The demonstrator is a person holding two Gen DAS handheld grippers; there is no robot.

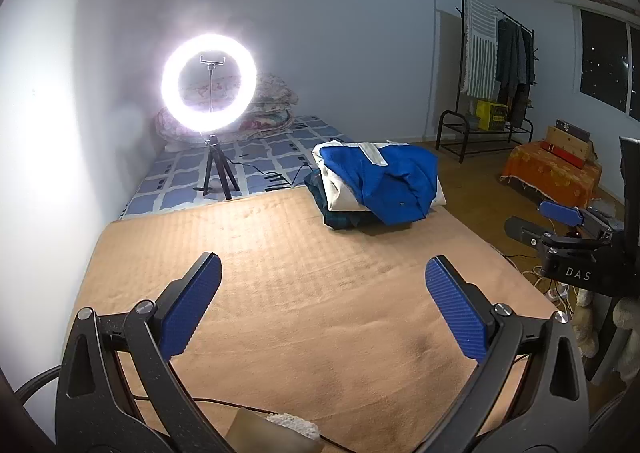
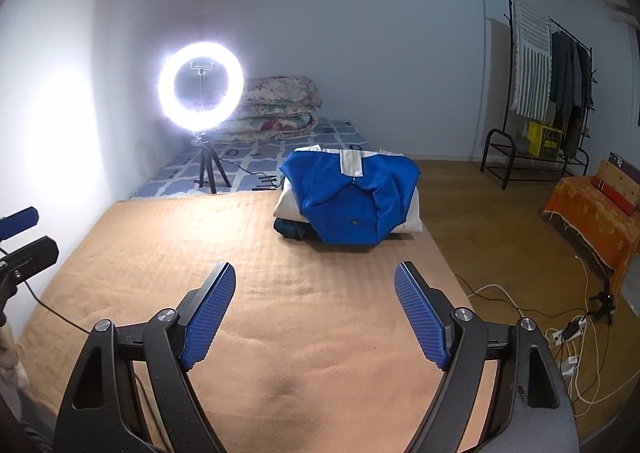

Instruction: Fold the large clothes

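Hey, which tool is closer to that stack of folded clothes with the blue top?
Right, probably. The right tool points almost straight at the stack of folded clothes across the tan blanket. The left tool sits beside it, with the stack further off to its right. Both are open and well short.

A tan blanket covers the near part of the bed, and at its far right corner lies a pile of folded clothes with a blue and white garment on top. Behind the blanket the bed shows a blue patterned sheet. On this sheet stand a ring light on a tripod and, by the wall, a stack of folded floral quilts.
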